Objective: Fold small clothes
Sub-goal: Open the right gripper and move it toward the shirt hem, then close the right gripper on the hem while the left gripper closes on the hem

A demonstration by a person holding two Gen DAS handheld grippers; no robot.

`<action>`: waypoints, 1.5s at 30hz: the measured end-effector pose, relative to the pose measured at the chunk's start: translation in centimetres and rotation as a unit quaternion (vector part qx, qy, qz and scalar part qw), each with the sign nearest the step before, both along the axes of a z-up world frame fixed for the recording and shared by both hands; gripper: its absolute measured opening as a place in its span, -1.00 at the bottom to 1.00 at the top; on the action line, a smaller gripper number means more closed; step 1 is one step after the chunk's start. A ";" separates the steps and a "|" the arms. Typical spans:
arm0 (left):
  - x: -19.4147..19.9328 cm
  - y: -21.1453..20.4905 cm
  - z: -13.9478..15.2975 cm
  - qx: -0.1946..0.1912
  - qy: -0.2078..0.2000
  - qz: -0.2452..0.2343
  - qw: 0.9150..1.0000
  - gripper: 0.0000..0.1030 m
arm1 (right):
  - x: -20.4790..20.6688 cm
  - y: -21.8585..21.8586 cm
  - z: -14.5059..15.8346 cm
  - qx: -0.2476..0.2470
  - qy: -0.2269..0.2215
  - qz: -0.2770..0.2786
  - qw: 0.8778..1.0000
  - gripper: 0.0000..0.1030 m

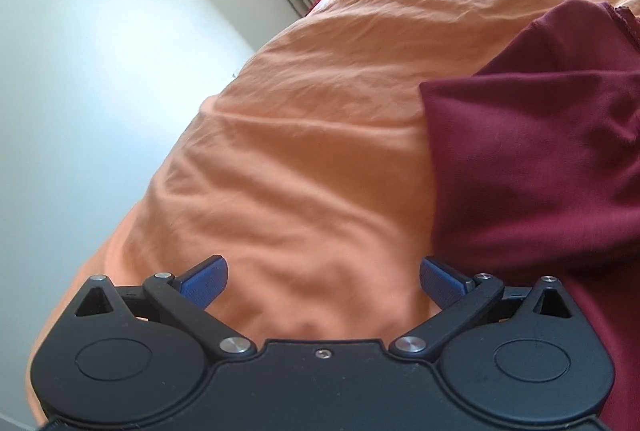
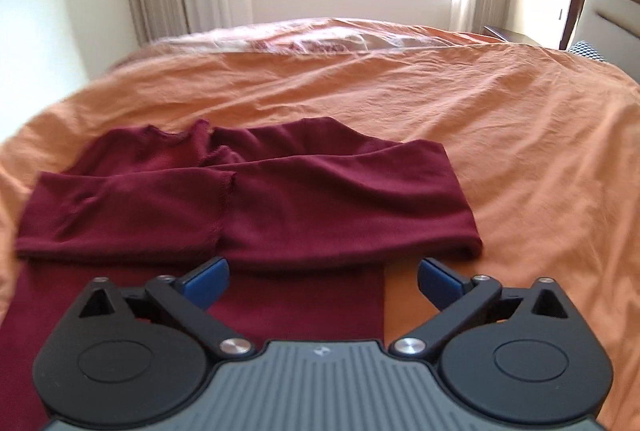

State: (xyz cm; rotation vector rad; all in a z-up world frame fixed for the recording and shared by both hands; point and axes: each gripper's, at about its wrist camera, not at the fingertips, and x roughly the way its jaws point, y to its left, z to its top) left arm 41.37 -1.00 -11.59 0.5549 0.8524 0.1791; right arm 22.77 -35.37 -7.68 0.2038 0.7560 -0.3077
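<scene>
Maroon knit — a small garment (image 2: 248,199) is lying on the orange bedsheet (image 2: 500,135) with both sleeves folded across its chest. The left claw (image 1: 323,283) is hanging released over bare sheet, the garment to its right; the right claw (image 2: 323,281) is hovering released — nothing between its blue pads (image 2: 206,285).

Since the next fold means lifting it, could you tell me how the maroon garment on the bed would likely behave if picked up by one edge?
The maroon garment would probably droop limply: its folded sleeves already sag and wrinkle. It looks thin, so likely light. On the orange bedsheet it may drag and unfold.
</scene>
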 end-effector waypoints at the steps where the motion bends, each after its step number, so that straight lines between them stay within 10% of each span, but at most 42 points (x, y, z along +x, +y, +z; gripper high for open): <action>1: -0.7 0.3 0.4 0.002 0.001 0.001 1.000 0.99 | -1.2 0.1 0.3 0.002 -0.001 0.005 1.000 1.00; 16: -15.6 1.5 4.6 -0.092 0.039 0.016 0.995 0.99 | -16.5 3.7 -0.2 0.001 0.061 0.148 0.987 1.00; 24: -25.4 0.4 4.6 -0.090 0.061 -0.026 0.994 0.99 | -20.9 7.7 -1.5 -0.030 0.086 0.300 0.950 1.00; 29: -30.4 -0.5 4.6 -0.127 0.089 -0.056 0.986 0.99 | -22.6 11.2 -3.3 -0.138 0.100 0.360 0.917 0.99; 36: -34.2 -1.7 4.5 -0.152 0.122 -0.061 0.979 0.99 | -23.8 14.2 -5.0 -0.263 0.082 0.369 0.888 0.45; 39: -35.0 -2.5 4.4 -0.140 0.129 -0.056 0.980 0.98 | -24.2 14.4 -4.9 -0.247 0.077 0.386 0.886 -0.21; 45: -36.0 -3.3 4.7 -0.120 0.123 -0.069 0.983 0.98 | -23.9 13.5 -4.3 -0.197 0.076 0.388 0.897 -0.75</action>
